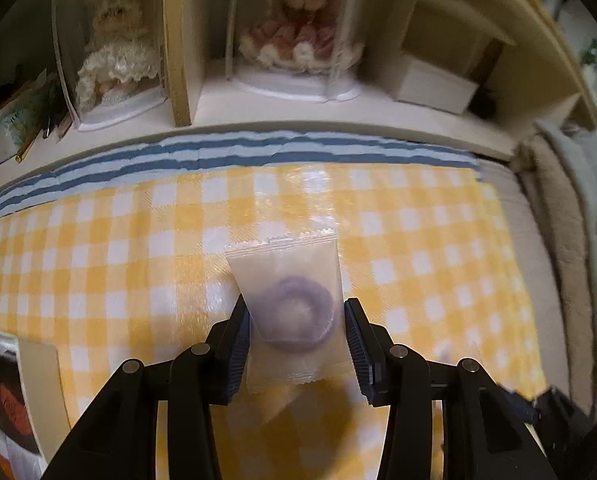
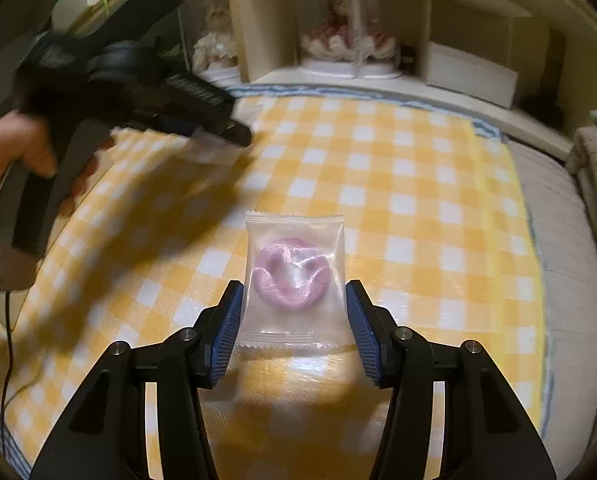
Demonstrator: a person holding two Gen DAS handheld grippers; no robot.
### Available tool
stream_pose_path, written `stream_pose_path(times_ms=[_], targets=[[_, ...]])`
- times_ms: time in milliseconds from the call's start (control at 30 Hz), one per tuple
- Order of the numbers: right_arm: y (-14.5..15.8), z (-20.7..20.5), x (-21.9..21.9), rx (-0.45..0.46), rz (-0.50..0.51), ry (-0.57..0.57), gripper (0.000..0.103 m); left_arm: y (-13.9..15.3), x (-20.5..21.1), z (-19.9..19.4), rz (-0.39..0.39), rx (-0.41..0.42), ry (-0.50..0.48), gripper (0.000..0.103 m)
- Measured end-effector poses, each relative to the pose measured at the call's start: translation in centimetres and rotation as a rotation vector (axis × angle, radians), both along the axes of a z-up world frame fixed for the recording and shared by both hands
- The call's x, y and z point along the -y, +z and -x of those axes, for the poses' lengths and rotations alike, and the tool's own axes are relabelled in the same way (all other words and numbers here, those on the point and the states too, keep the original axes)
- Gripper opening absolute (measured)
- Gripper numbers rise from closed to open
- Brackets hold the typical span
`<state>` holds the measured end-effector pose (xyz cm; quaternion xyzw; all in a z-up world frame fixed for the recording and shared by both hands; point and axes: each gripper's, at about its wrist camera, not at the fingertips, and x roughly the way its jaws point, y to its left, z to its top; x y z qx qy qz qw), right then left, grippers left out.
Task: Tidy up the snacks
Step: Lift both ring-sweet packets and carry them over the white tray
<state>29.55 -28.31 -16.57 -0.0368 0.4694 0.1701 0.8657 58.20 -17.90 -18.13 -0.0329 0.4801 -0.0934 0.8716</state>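
Observation:
In the left wrist view my left gripper (image 1: 297,320) is shut on a clear packet with a purple ring snack (image 1: 294,312), held above the yellow checked cloth (image 1: 138,260). In the right wrist view my right gripper (image 2: 294,308) is shut on a clear packet with a pink ring snack (image 2: 292,274), also held above the cloth (image 2: 418,200). The left gripper (image 2: 234,134) shows blurred at upper left of the right wrist view, with its packet (image 2: 214,148) at its tip.
A cream shelf unit (image 1: 298,112) stands behind the table with boxed dolls (image 1: 110,52) and a white box (image 1: 434,84). A boxed item (image 1: 6,392) lies at the cloth's left edge. A grey cushion (image 2: 594,168) lies to the right. A cable (image 2: 8,340) hangs at left.

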Motion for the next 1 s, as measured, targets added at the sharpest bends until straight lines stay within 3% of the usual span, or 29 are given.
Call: stream_pose_path(times_ms=[300,467,1000], targets=[[4.3,-0.2,0.6,0.054,-0.016,-0.066,0.053,5.7,-1.1,6.3,0.009,0.083,-0.067,0.044],[7.5,0.8,-0.1,0.090,-0.030,-0.074,0.053,9.3,-3.7,10.8,0.037,0.134,-0.080,0.044],[15.2,3.0,-8.1,0.179,-0.073,-0.036,0.053,19.2,-17.9,24.7,0.072,0.262,-0.048,0.044]])
